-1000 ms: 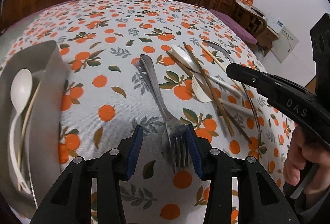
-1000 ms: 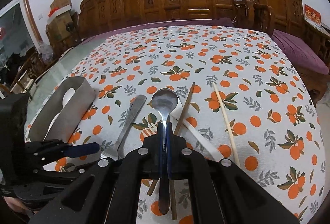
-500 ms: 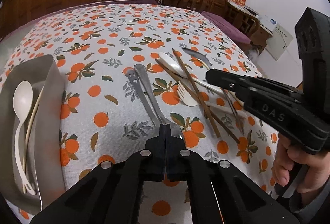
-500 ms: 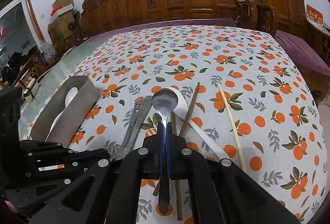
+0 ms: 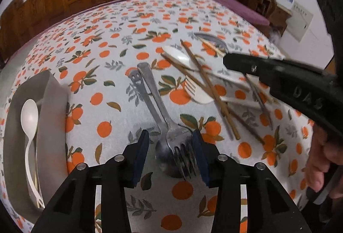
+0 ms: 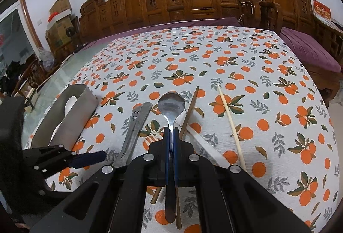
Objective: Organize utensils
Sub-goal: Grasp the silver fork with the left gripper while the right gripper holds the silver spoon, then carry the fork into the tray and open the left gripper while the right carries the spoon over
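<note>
- Left hand-held gripper point(image 5: 170, 140): opening again after a full pinch half a second back; released, pads clear of the metal.
- Between its jaws: tines of the metal fork point(image 5: 169, 125) and bowl of the smiley-handled spoon point(image 5: 139, 87), both flat on the table point(image 5: 128, 29), just right of the grey tray point(image 5: 53, 104).
- Probably means a missed or abandoned pick: nothing lifted, so needs a fresh grasp before any transfer into the grey tray.
- Right hand-held gripper point(image 6: 170, 132): no change, clenched on the handle of the metal spoon point(image 6: 171, 104), held above the table well right of the grey tray.
- Only in the left wrist view: white spoon point(image 5: 29, 112) lying inside the grey tray, and the tangle of chopsticks point(image 5: 214, 100) with a white plastic fork point(image 5: 197, 93) farther right of the grey tray.
- Only in the right wrist view: the clamp on the spoon handle itself, plus one pale chopstick point(image 6: 231, 125) lying apart, farthest from the grey tray.
</note>
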Action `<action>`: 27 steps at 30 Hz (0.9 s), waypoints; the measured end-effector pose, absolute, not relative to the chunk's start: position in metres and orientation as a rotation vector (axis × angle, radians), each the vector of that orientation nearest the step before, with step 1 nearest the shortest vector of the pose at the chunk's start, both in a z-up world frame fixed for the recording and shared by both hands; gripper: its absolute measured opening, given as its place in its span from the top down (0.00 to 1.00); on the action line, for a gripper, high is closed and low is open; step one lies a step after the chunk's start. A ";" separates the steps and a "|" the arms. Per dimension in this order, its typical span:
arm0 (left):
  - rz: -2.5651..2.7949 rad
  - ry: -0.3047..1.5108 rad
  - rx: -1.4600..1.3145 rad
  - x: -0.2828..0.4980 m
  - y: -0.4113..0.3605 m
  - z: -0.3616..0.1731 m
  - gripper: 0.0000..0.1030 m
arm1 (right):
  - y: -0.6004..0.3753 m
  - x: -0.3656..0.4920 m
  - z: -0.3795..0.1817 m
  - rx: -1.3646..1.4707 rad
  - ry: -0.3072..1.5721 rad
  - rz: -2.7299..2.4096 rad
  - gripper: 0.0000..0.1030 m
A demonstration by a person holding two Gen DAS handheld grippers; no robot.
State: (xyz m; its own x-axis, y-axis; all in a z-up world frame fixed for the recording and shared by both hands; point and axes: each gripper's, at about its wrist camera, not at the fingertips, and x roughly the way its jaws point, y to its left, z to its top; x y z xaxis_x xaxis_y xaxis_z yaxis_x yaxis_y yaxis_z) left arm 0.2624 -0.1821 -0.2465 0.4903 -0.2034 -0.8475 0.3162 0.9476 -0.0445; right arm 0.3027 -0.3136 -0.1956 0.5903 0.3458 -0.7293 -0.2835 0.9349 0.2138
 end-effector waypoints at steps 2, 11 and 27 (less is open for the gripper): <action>-0.316 1.013 0.135 0.262 -0.184 -0.248 0.57 | -0.313 0.303 -0.195 0.079 0.864 0.368 0.96; -0.340 0.996 0.149 0.255 -0.181 -0.244 0.83 | -0.312 0.302 -0.194 0.079 0.865 0.369 0.96; -0.380 0.978 0.199 0.244 -0.195 -0.237 0.97 | -0.310 0.302 -0.195 0.081 0.869 0.369 0.96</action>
